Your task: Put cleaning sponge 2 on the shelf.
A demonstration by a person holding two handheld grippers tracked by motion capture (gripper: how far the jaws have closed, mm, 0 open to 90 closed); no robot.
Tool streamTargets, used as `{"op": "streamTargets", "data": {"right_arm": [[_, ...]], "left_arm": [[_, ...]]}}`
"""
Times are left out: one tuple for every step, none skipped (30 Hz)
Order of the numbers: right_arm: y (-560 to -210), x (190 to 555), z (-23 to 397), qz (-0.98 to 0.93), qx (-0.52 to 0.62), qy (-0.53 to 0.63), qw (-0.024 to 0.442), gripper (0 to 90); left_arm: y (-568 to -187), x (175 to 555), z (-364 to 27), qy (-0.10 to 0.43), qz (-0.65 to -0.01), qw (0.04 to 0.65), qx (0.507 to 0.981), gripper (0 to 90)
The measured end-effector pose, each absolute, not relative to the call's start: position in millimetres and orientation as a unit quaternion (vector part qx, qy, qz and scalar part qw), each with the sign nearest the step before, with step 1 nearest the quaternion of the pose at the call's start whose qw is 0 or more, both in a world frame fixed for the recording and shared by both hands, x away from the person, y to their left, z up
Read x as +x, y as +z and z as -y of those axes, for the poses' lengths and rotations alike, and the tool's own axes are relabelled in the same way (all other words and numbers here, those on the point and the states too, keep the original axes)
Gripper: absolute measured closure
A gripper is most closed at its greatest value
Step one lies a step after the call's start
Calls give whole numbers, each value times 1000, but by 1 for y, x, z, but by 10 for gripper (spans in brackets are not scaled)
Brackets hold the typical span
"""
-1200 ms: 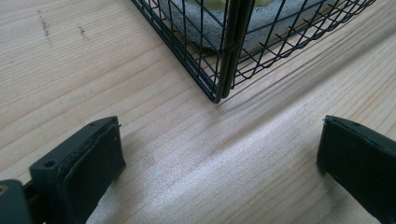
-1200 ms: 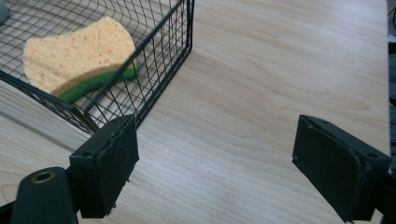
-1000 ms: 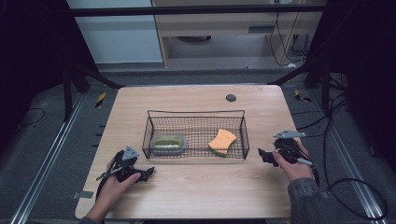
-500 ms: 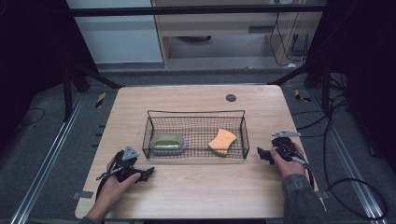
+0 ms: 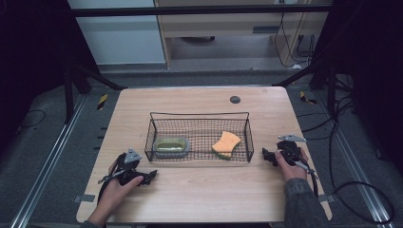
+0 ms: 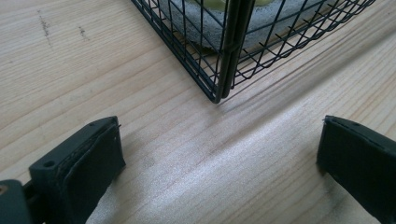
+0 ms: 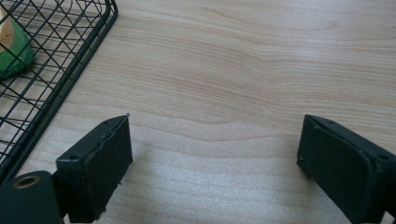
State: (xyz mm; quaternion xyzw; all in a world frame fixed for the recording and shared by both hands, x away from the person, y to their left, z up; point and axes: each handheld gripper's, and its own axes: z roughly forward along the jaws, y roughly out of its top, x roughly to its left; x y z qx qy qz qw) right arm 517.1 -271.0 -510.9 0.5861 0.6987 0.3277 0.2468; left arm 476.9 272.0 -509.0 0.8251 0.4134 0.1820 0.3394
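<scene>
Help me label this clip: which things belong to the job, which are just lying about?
Job:
wire basket
orange sponge
green dish
left claw, open
right claw, open

Lying about:
dark disc on table

A pale wooden table [image 5: 199, 194] carries a black wire basket [image 5: 199, 116] at its middle.

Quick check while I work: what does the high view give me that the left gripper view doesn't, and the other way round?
High view alone: the orange sponge in the basket's right half, the right claw beside the basket, and the dark disc near the table's far edge. Left gripper view alone: the left claw close up, jaws wide apart with bare wood between them. Both: the wire basket, the grey dish inside it, and the wooden table.
</scene>
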Motion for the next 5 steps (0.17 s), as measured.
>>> {"op": "streamTargets", "data": {"right_arm": [[-511,517,271,-701,584,326,248,89],[-511,518,270,-703,582,322,250,82],[-512,518,267,-712,576,312,254,70],[-512,518,266,-716,572,312,253,68],[-512,517,266,-713,575,311,253,66]], "left_arm": [[-509,477,-272,182,-413,339,825,0],[-509,477,-272,182,-413,339,825,0],[-509,477,-272,182,-413,339,825,0],[-509,477,-272,182,-413,339,825,0],[-509,477,-272,182,-413,340,825,0]]}}
